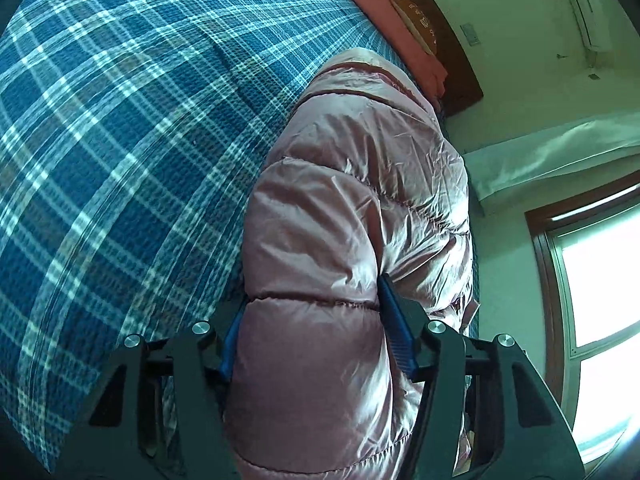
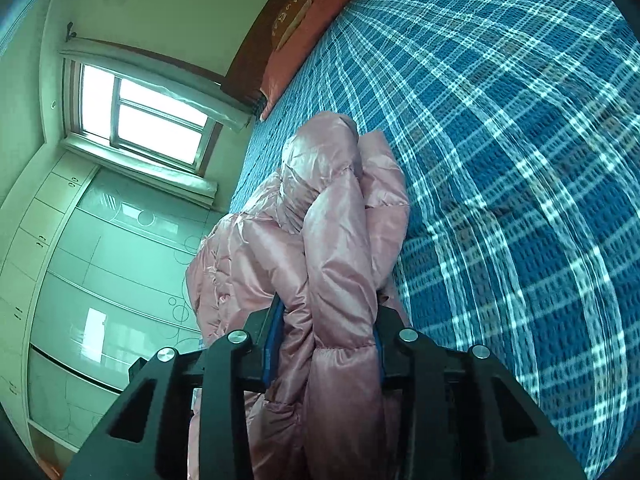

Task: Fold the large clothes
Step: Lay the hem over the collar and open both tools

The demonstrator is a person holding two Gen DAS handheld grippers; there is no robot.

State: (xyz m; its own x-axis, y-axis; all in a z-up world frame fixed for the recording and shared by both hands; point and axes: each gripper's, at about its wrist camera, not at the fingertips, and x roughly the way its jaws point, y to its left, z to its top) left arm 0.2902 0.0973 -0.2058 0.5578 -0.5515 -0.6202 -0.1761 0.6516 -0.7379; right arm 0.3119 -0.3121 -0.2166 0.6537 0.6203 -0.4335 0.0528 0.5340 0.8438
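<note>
A shiny pink puffer jacket [image 1: 352, 208] lies bunched on a bed with a blue plaid cover [image 1: 120, 120]. My left gripper [image 1: 314, 316] is shut on a thick quilted fold of the jacket, blue pads pressed into both sides. In the right wrist view the same jacket [image 2: 320, 220] is gathered in folds near the bed's edge. My right gripper [image 2: 328, 328] is shut on a bundle of its folds, and the fabric fills the gap between the fingers. The fingertips of both grippers are hidden in the fabric.
A pink pillow [image 1: 384, 8] and wooden headboard [image 1: 452, 52] are at the far end of the bed. A window [image 2: 148, 116] and pale wardrobe doors [image 2: 100, 260] stand beside the bed. The plaid cover [image 2: 520, 160] stretches wide beside the jacket.
</note>
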